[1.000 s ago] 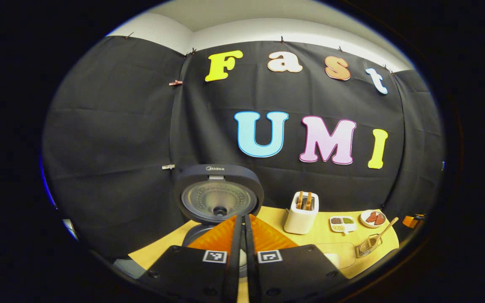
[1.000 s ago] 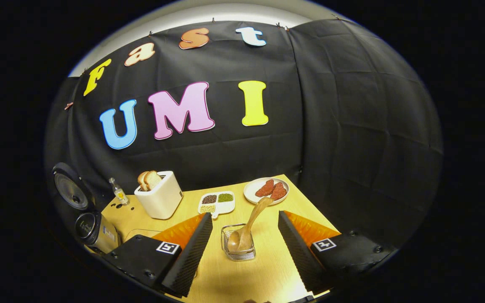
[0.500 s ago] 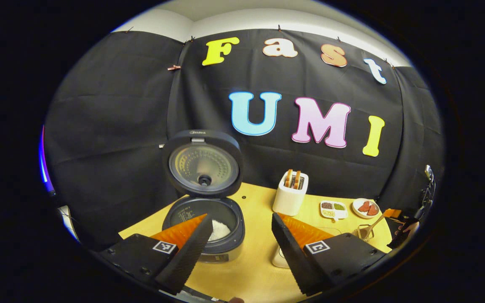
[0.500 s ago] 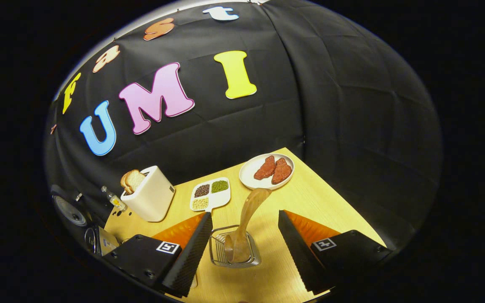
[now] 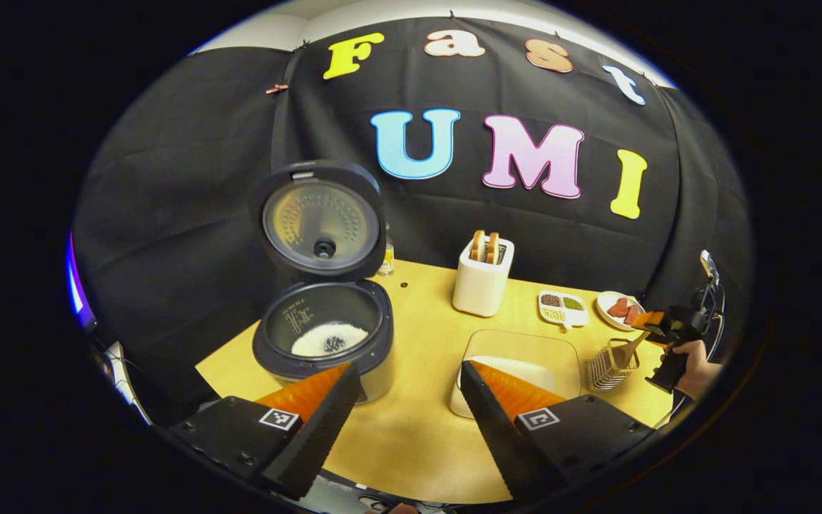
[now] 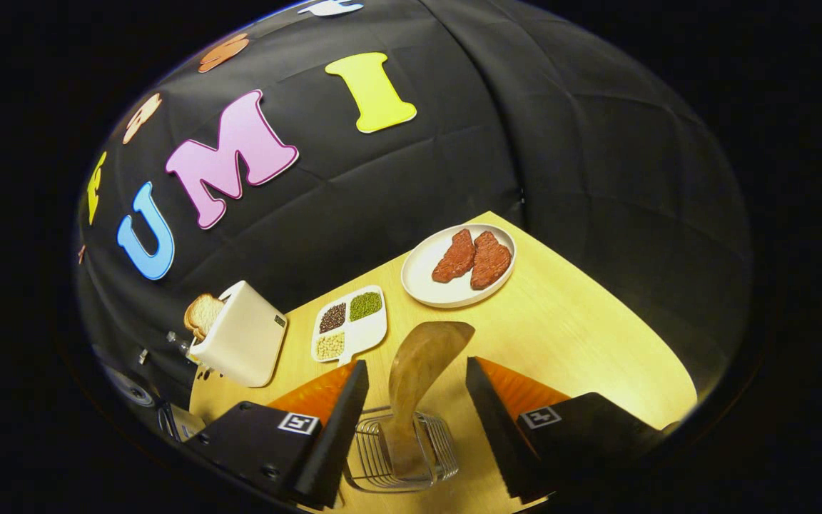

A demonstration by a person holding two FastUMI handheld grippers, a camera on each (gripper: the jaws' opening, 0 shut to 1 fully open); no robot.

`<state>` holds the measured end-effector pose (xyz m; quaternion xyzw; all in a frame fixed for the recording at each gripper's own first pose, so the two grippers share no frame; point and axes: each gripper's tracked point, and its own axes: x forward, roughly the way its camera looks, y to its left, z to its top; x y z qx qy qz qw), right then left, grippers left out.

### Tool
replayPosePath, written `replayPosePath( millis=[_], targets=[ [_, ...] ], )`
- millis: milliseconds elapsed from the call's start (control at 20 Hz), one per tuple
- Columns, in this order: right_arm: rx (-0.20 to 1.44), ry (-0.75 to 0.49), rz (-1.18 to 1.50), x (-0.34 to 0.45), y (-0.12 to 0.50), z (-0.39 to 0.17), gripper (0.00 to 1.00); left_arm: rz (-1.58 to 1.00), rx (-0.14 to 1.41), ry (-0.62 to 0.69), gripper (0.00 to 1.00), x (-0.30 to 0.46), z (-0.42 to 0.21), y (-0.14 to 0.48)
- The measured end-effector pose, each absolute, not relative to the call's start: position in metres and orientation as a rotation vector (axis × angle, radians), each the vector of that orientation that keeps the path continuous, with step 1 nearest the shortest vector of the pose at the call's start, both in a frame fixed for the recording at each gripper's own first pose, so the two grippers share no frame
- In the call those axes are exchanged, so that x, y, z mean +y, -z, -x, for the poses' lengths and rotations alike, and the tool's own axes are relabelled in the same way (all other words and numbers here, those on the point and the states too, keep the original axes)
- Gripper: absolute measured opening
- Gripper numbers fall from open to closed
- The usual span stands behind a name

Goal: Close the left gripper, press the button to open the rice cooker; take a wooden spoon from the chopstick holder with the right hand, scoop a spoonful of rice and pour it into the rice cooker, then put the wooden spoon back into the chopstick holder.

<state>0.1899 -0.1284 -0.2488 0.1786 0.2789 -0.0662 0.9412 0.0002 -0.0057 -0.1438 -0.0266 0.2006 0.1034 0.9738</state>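
Your right gripper (image 6: 414,400) stands open with its fingers on either side of the wooden spoon (image 6: 414,371), not yet pressing on the smooth, curved handle that rises out of the wire chopstick holder (image 6: 400,460); judging by this, the grasp is the step in hand, and the scooping, pouring and returning are all left to do. Your left gripper (image 5: 407,407) is open too, holding nothing, above the pale wood table (image 5: 411,442). The rice cooker (image 5: 322,339) is already open, its round dark lid upright with a perforated metal liner, and a little white rice lies in the pot. Between cooker and holder sits a clear, rounded square dish of rice (image 5: 521,360).
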Motion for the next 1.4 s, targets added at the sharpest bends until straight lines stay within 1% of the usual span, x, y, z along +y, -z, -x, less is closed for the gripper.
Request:
replayPosePath(
  millis=[50,100,150,200,250,300,450,550,800,950,1050,1200,1400],
  targets=[
    [0.573,0.139,-0.367,-0.129,0.251,-0.194,0.74,0.058,0.412,-0.210,0.96,-0.008,0.001,0.147],
    [0.572,0.136,-0.381,-0.128,0.251,-0.197,0.67,0.063,0.418,-0.211,0.96,-0.011,0.000,0.151],
    [0.576,0.125,-0.402,-0.123,0.251,-0.199,0.53,0.070,0.424,-0.208,0.96,-0.013,0.000,0.153],
    [0.592,0.114,-0.420,-0.119,0.247,-0.193,0.42,0.078,0.426,-0.205,0.96,-0.015,0.000,0.154],
    [0.607,0.143,-0.425,-0.125,0.248,-0.195,0.34,0.084,0.426,-0.201,0.95,-0.016,-0.001,0.154],
    [0.608,0.135,-0.441,-0.122,0.248,-0.190,0.23,0.088,0.425,-0.195,0.96,-0.017,-0.003,0.155],
    [0.597,0.116,-0.428,-0.115,0.240,-0.188,0.19,0.090,0.433,-0.177,0.96,-0.017,-0.008,0.157],
    [0.545,0.099,-0.419,-0.113,0.217,-0.189,0.17,0.085,0.420,-0.175,0.96,-0.013,-0.011,0.151],
    [0.444,0.075,-0.372,-0.098,0.161,-0.180,0.17,0.101,0.390,-0.143,0.96,-0.009,-0.006,0.144],
    [0.396,0.012,-0.386,-0.063,0.122,-0.169,0.17,0.087,0.383,-0.125,0.95,-0.001,-0.001,0.141],
    [0.395,-0.045,-0.403,-0.032,0.110,-0.160,0.17,0.055,0.362,-0.099,0.95,0.004,0.003,0.137],
    [0.391,-0.095,-0.363,0.005,0.105,-0.148,0.17,0.038,0.350,-0.067,0.95,0.015,0.008,0.137],
    [0.386,-0.145,-0.345,0.054,0.108,-0.137,0.17,0.129,0.367,-0.059,0.96,0.040,0.020,0.146]
  ],
)
